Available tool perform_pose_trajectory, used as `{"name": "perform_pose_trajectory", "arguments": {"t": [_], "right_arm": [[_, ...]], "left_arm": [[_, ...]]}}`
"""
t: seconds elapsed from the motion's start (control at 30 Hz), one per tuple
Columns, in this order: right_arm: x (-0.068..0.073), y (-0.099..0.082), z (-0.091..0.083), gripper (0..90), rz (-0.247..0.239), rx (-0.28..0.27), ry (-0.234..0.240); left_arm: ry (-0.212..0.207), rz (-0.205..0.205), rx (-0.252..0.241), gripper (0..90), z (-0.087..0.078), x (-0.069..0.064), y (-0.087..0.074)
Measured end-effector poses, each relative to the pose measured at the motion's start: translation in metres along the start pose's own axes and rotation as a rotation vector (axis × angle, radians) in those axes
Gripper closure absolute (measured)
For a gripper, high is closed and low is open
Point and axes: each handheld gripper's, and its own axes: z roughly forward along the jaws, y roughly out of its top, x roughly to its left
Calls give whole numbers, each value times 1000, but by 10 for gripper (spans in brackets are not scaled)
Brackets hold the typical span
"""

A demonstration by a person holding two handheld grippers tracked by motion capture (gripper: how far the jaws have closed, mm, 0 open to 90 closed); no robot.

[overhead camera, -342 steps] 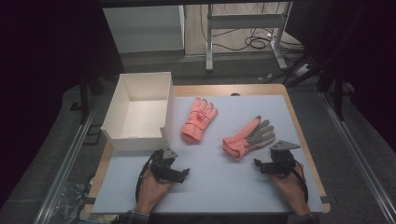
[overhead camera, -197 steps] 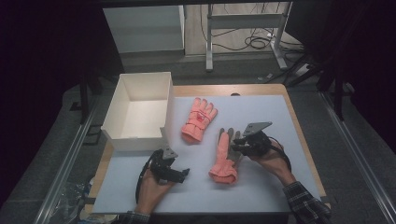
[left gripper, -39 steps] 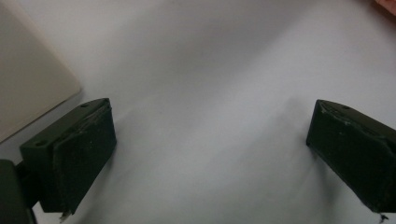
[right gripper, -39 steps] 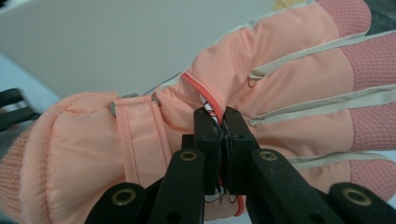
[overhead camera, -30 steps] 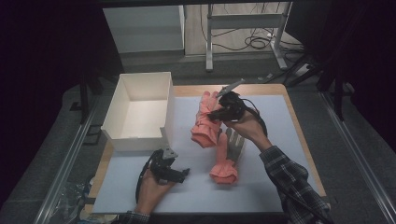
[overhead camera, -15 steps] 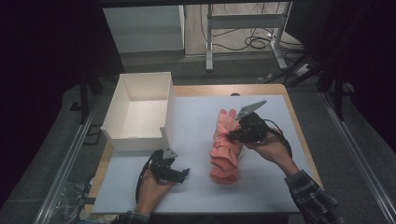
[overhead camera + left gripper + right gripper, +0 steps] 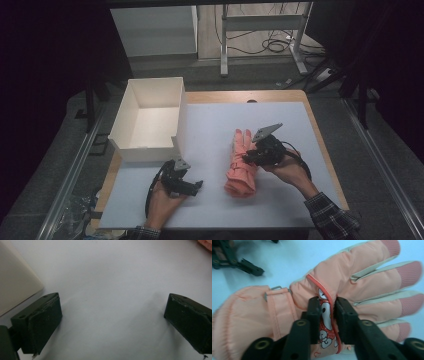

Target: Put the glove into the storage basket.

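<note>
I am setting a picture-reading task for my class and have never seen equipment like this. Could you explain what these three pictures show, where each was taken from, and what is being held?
No machine works here: a person holds hand-held tongs, one pair in each hand. The high view looks down on a table from above. The other two come from small cameras riding on each pair, looking along its black jaws.

On the table stand an open white box and pink gloves, which appear stacked one on the other.

The right tongs sit on the top glove, a raised fold of its printed fabric between the jaws; they have just been opening, so the grip is loosening. The left tongs rest wide open over bare table, holding nothing.
</note>
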Motion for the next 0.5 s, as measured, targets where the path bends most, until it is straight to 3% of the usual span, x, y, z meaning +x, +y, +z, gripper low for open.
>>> {"name": "perform_pose_trajectory", "arguments": {"t": [0.23, 0.5], "right_arm": [[-2, -3, -6, 530, 13, -41, -13], [-6, -10, -30, 497, 39, -108, -57]], "left_arm": [[0, 0, 0, 14, 0, 0, 0], [1, 0, -1, 14, 0, 0, 0]]}}
